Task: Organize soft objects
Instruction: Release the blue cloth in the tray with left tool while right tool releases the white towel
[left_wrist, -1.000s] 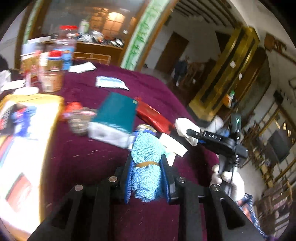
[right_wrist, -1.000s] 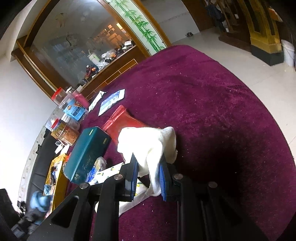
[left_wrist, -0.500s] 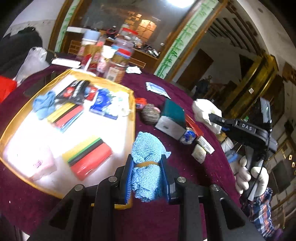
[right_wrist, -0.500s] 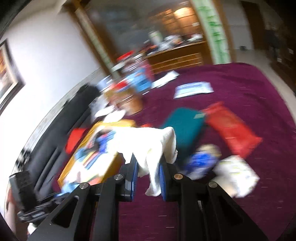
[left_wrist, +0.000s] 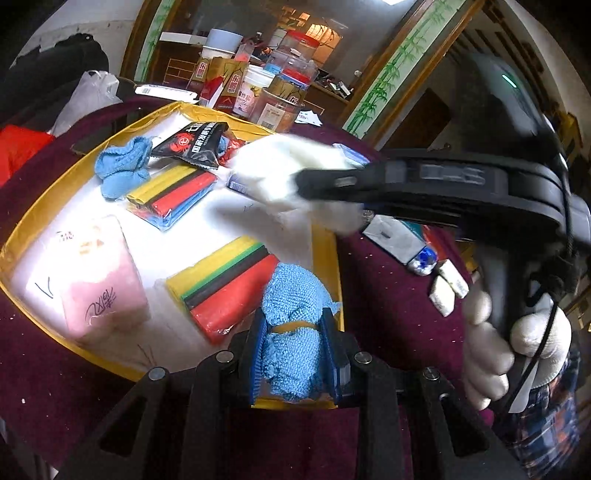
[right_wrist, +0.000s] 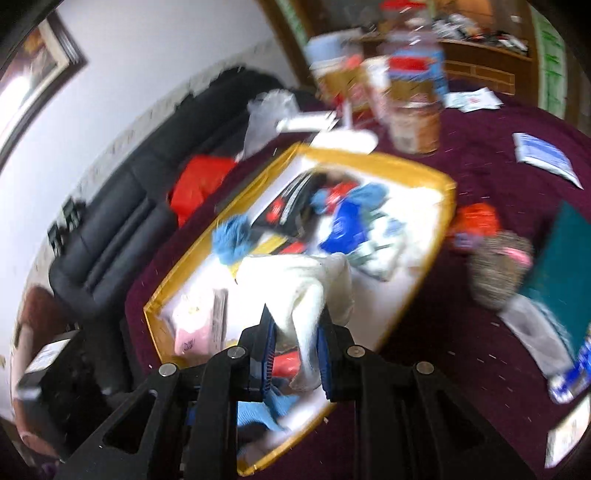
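Tray: a yellow-rimmed tray (left_wrist: 55, 192) fills the left and centre of the left wrist view on a maroon cloth (left_wrist: 388, 295); a second ago that view showed mostly cloth and loose packets, so both hands have swung over to the tray.
Already inside: a pink tissue pack (left_wrist: 99, 280) at lower left, a loose blue knitted cloth (left_wrist: 120, 171) at upper left, two packs of coloured strips (left_wrist: 173, 195) and (left_wrist: 225, 284) toward the middle.
Left gripper: the left gripper (left_wrist: 293, 354), bottom centre, has its jaws narrow and clamped on a blue knitted roll (left_wrist: 291, 332) bound with a tan band; the roll hangs over the tray's near right corner.
Right gripper: the right gripper (right_wrist: 295, 356) has its jaws narrow, pinching a white cloth (right_wrist: 306, 291); in the left wrist view the same cloth (left_wrist: 291, 173) is blurred above the tray's right half.
Right side: a white-gloved hand (left_wrist: 506, 350) grips the handle at lower right.
Meaning: both soft items now look poised for release into the tray; neither is set down yet.
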